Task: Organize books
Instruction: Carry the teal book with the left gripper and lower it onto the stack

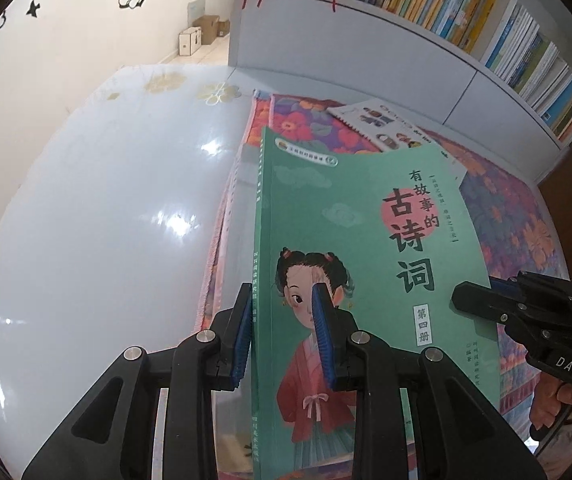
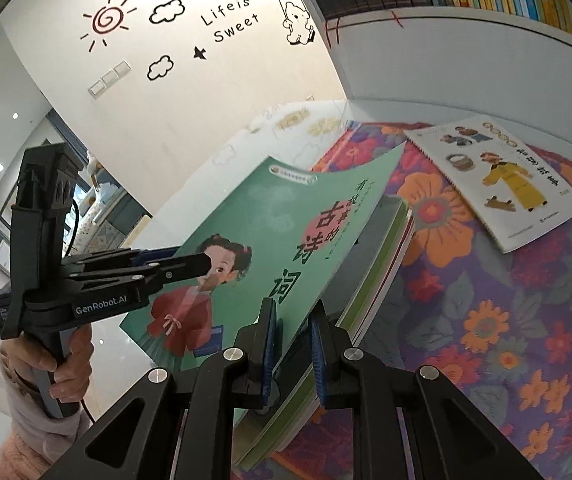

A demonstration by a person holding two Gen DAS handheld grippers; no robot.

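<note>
Left hand-held gripper (image 1: 282, 320): black frame, blue ribbed pads; jaws closed on the spine edge of the green paperback book with a girl in a red robe on its cover (image 1: 370, 264); one pad lies on the cover, the other behind the book; seen from the right wrist view, it reaches in from the left and its tip overlaps the girl's face.
Right hand-held gripper (image 2: 292, 344): same make; jaws nearly together, pinching the lower edge of the green book's cover; in the left wrist view it enters from the right at the book's edge.
Green book, position: held by both grippers, tilted, lifted at its far end above a stack of thin books (image 2: 370, 256); its upper corner curls slightly.
Stack: lies flat on the floral cloth in purple, orange and red (image 2: 486, 320), directly under the green book.
White illustrated book with a figure in yellow (image 2: 498, 184): flat on the same cloth, apart from the stack, toward the bookshelf.
Table (image 1: 106, 200): glossy white surface; cloth covers its right part.
White bookshelf (image 1: 426, 28): behind the table; rows of upright books.
Person: a hand (image 2: 62, 364) grips the left gripper's handle.
</note>
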